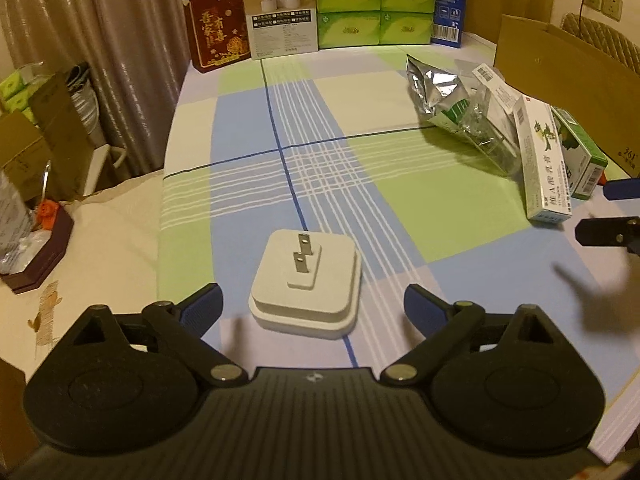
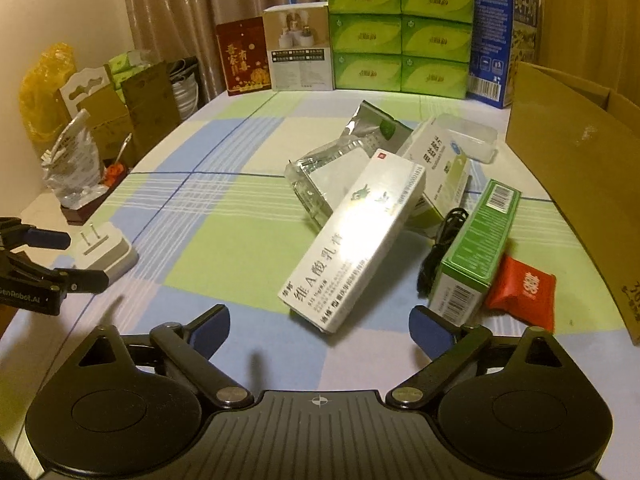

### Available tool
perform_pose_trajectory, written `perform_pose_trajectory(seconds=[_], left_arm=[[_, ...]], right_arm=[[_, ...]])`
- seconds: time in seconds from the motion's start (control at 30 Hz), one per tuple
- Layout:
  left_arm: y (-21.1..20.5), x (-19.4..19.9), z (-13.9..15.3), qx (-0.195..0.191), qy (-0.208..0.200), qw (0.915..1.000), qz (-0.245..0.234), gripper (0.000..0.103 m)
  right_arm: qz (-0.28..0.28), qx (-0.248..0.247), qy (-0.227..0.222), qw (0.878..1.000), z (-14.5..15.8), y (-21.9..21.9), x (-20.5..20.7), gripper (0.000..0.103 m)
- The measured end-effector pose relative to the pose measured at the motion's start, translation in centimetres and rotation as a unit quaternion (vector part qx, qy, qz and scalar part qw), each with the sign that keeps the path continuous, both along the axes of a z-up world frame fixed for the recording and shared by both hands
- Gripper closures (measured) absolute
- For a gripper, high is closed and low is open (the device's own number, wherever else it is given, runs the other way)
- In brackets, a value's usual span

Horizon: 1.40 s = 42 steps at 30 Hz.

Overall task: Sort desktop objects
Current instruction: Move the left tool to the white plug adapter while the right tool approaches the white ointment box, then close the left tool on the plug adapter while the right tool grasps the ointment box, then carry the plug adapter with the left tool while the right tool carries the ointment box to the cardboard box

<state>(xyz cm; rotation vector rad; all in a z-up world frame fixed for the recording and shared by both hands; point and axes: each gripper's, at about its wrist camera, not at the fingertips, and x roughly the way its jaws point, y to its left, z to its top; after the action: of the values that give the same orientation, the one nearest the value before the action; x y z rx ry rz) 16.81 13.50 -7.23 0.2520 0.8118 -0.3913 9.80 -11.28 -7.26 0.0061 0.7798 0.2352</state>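
**Both tongs spread above the checked cloth, charger and boxes untouched**

The left gripper (image 1: 312, 304) hangs over the near end of the table (image 1: 248, 128) with its jaws spread wide and nothing pinched. A white plug-in charger (image 1: 306, 284) lies flat on the checked cloth just beyond the fingertips and between them, its two metal prongs pointing up; the pads do not touch it.

The right gripper (image 2: 320, 330) is spread as well and grips nothing. Just beyond its fingertips lies a long white medicine box (image 2: 352, 240), tilted, its far end propped on a clear plastic package (image 2: 316, 188). To the right of it a green box (image 2: 472, 244) rests beside a coiled black cable (image 2: 440, 240), with a red pouch (image 2: 524, 292) near the green box's right side. A silver foil bag (image 2: 372, 128) and another white box (image 2: 440, 160) lie farther back in the same pile.

A brown cardboard box (image 2: 580, 184) stands at the right edge. At the far end, stacked green tissue packs (image 2: 400, 36) stand between a white carton (image 2: 300, 48) and a blue carton (image 2: 496, 40).
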Motion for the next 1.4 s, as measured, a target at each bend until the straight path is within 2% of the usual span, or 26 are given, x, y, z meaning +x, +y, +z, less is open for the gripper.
perform_pose_trajectory(seconds=[0.1,0.2,0.3,0.37,0.43,0.5,0.7,1.0,1.23,1.4], left_arm=[[0.2,0.7,-0.5,-0.004,0.006,1.0000,-0.003,0.013],[0.3,1.1,-0.9,-0.009,0.011,0.9999,-0.003,0.020],[-0.1,1.4,-1.3,-0.006,0.018,0.9998,-0.003,0.031],[-0.6,1.5,-1.4,-0.004,0.024,0.9997,-0.001,0.043],[-1.1,1.4,-1.3,-0.010,0.030,0.9995,0.000,0.043],[-1.9,1.2,-1.2,-0.008,0.034,0.9994,-0.004,0.043],[-4.9,0.2,-0.6,-0.009,0.041,0.9990,-0.012,0.043],[-10.2,-2.7,1.3,-0.032,0.042,0.9977,-0.041,0.043],[-13.1,-5.1,0.5,-0.045,0.053,0.9962,-0.053,0.043],[-14.0,-5.5,-0.5,-0.035,0.063,0.9961,-0.052,0.043]], right_arm=[[-0.013,-0.008,-0.001,1.000,-0.3,0.6,0.9,0.013],[-0.024,-0.018,-0.003,1.000,-0.6,1.2,1.9,0.018],[-0.032,-0.017,0.004,0.999,-0.9,1.4,2.8,0.026],[-0.038,-0.015,0.008,0.999,-0.9,1.3,3.2,0.030],[-0.041,-0.012,0.010,0.999,-0.9,1.1,3.5,0.035],[-0.041,-0.010,0.013,0.999,-0.7,0.9,3.6,0.049],[-0.027,-0.011,0.025,0.999,0.2,-0.6,2.3,0.068],[0.018,-0.050,0.047,0.997,0.9,-5.9,-3.8,0.068],[0.027,-0.060,0.051,0.997,0.4,-8.1,-5.8,0.067],[0.037,-0.063,0.044,0.996,-0.2,-7.4,-5.0,0.054]])
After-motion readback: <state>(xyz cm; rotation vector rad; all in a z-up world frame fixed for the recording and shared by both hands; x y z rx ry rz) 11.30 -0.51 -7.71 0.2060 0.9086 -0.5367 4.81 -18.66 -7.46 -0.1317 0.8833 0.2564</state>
